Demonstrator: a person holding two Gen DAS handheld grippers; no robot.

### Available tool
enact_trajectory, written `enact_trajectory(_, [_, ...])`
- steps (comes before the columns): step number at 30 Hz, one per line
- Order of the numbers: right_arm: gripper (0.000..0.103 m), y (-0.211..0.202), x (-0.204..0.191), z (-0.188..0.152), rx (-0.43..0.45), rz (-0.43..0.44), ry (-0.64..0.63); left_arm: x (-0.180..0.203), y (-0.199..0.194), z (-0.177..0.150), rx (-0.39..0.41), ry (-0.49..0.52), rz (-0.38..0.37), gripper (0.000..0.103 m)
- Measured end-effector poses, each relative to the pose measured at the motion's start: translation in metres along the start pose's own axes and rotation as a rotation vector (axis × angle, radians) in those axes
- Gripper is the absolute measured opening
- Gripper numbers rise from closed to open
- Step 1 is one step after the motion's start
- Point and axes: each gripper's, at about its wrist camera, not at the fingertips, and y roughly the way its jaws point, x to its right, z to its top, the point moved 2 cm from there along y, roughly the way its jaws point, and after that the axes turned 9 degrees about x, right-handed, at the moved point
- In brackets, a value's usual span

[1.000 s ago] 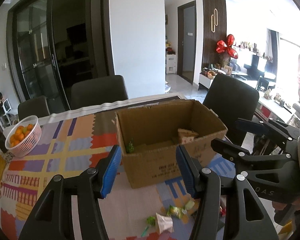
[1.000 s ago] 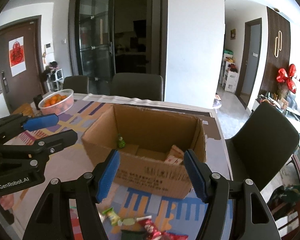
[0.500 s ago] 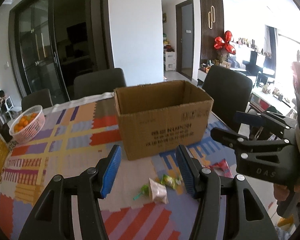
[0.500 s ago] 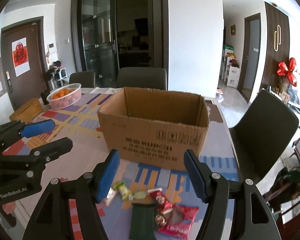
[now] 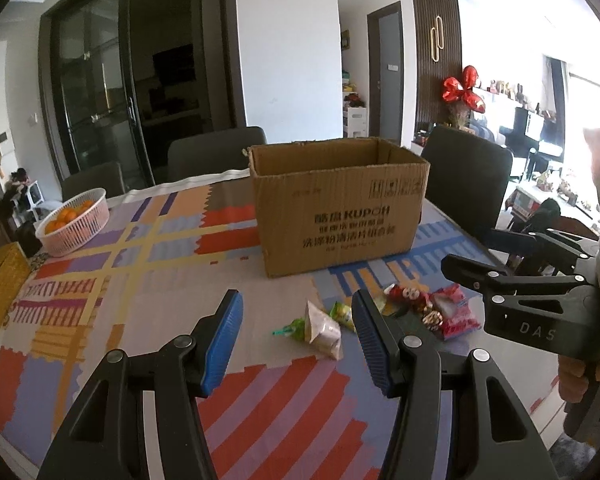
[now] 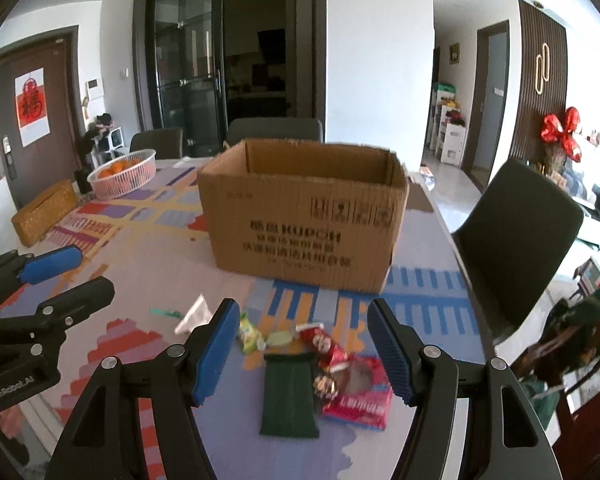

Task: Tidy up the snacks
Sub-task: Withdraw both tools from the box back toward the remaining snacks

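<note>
both claws (image 5: 298,332) (image 6: 302,350) open above snacks (image 6: 332,364).

A home dining room: table (image 5: 148,304), chairs (image 6: 516,240), fruit basket (image 5: 78,222).

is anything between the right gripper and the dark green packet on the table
Nothing visible. The right gripper hangs open above the dark green packet, with only bare tablecloth and air between. The red wrapped candy and pink packet lie beside it, not over it.
</note>
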Motion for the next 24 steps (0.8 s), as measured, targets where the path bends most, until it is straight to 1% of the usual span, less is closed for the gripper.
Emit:
enact_trajectory(7, [0.067,0.007,0.006,-0.029,-0.068,-0.008,0.053,0.008,0.004,-0.024,0.010,0.037,0.008,0.056])
enact_trajectory(15, [0.067,0.018,0.014,-0.056,-0.135,-0.033,0.084,0.013,0.025,-0.047,-0.037,0.015,-0.022,0.056])
enact_trajectory(19, [0.067,0.026,0.014,-0.064,-0.158,-0.033,0.081,0.012,0.039,-0.057,-0.080,-0.010,-0.045,0.055])
enact_trajectory(22, [0.064,0.030,0.013,-0.066,-0.163,-0.023,0.080,0.012,0.048,-0.060,-0.096,-0.019,-0.060,0.055])
enact_trajectory(24, [0.062,0.032,0.013,-0.067,-0.163,-0.020,0.072,0.013,0.055,-0.061,-0.101,-0.014,-0.057,0.053])
